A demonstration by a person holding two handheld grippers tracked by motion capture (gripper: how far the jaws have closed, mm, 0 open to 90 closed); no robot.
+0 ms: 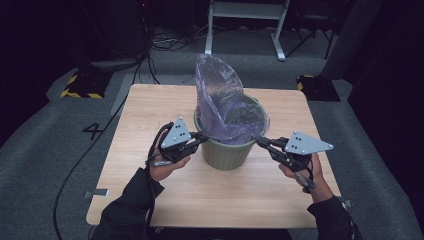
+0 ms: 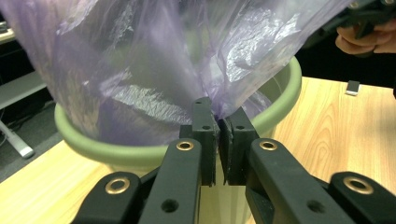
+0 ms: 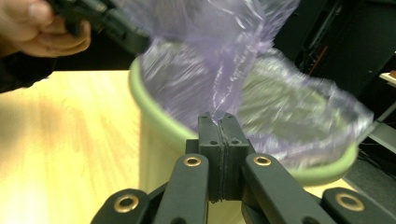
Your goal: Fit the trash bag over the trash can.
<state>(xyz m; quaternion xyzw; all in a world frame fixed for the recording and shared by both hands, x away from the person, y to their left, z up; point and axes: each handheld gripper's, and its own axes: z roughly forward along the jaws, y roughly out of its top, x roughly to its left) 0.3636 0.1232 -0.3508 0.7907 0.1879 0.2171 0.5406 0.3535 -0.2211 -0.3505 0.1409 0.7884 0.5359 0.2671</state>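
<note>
Both grippers pinch the bag at the bin's rim

Your left gripper (image 2: 218, 122) is closed on the purple bag (image 1: 220, 100), which sits in the green bin (image 1: 227, 152) mid-table; your right gripper (image 3: 222, 125) also clamps its film. If you pull apart too strongly, the thin film can tear or the bin can tip.

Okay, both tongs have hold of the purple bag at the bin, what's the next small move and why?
Probably draw both edges outward and down over the green bin's rim. The left tongs and right tongs are each shut on the purple bag, which stands tall above the bin, bunched and not yet folded over the rim.
</note>
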